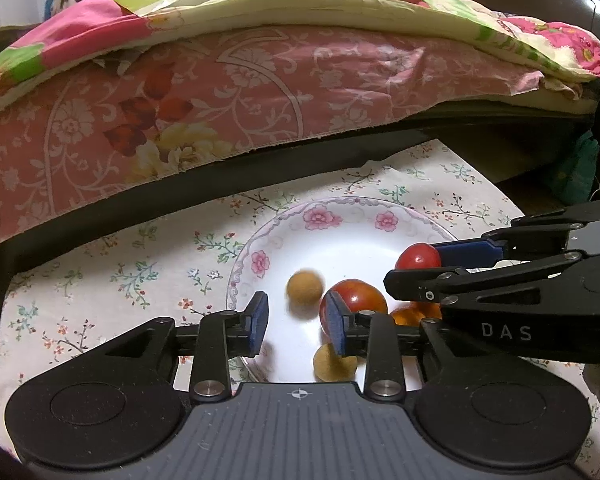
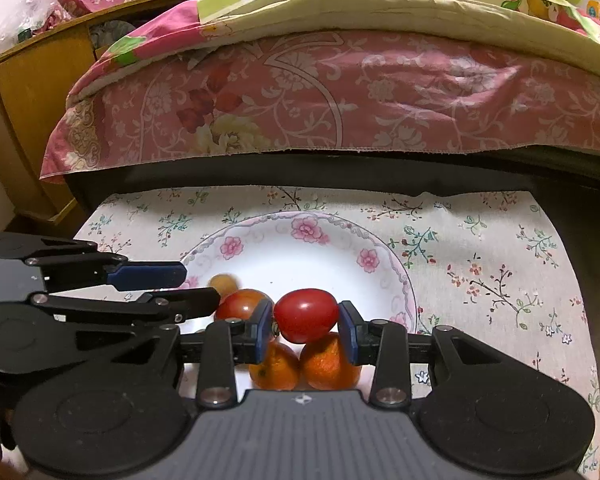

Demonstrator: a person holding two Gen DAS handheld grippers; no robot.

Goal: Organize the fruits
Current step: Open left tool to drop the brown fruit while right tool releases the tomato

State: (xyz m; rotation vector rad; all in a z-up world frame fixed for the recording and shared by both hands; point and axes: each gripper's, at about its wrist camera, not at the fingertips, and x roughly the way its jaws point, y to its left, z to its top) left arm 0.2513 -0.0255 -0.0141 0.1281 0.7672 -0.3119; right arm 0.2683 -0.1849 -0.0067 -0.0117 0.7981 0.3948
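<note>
A white plate with pink flowers (image 1: 340, 240) (image 2: 300, 256) lies on a floral cloth. My right gripper (image 2: 306, 320) (image 1: 418, 266) is shut on a red tomato (image 2: 306, 314) (image 1: 418, 256) just above the plate. Under it lie two oranges (image 2: 276, 368) and a red-orange tomato (image 2: 240, 304) (image 1: 356, 300). My left gripper (image 1: 298, 322) (image 2: 198, 286) is open over the plate's left part, its blue pads pressing on nothing. A blurred tan round fruit (image 1: 305, 286) (image 2: 224, 282) shows just beyond its fingers. A second tan fruit (image 1: 332, 364) lies near the right finger.
The floral cloth (image 2: 480, 248) spreads right and left of the plate. Behind it rises a dark bed frame (image 2: 300, 172) with a pink patterned sheet (image 1: 220, 92) and piled quilts. A wooden cabinet (image 2: 32, 100) stands at the far left.
</note>
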